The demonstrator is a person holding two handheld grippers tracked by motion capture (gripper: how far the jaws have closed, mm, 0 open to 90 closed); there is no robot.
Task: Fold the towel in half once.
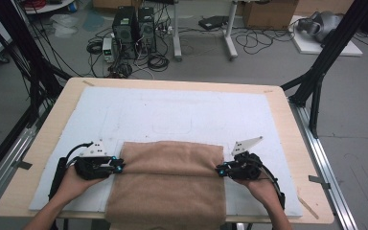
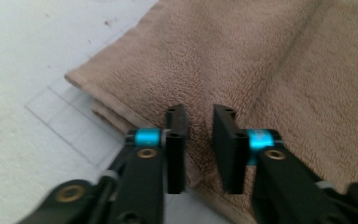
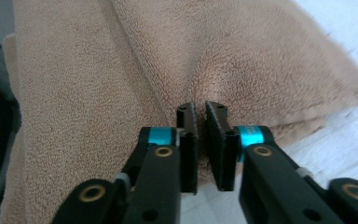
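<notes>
A tan towel [image 1: 167, 191] lies on the white mat [image 1: 172, 115], its far part folded back over itself and its near end hanging over the table's front edge. My left gripper [image 1: 120, 166] sits at the fold's left edge. In the left gripper view its jaws [image 2: 199, 116] stand a little apart, with the towel's [image 2: 242, 60] layered edge in the gap. My right gripper [image 1: 219, 170] is at the fold's right edge. Its jaws [image 3: 199, 109] show a narrow gap, and the towel [image 3: 233, 56] puckers in front of them.
The wooden table [image 1: 287, 110] has bare mat beyond the towel and on both sides. A person's hands hold the grippers from the near edge. Computers and cables lie on the floor behind, and black frame posts stand at the table's left and right.
</notes>
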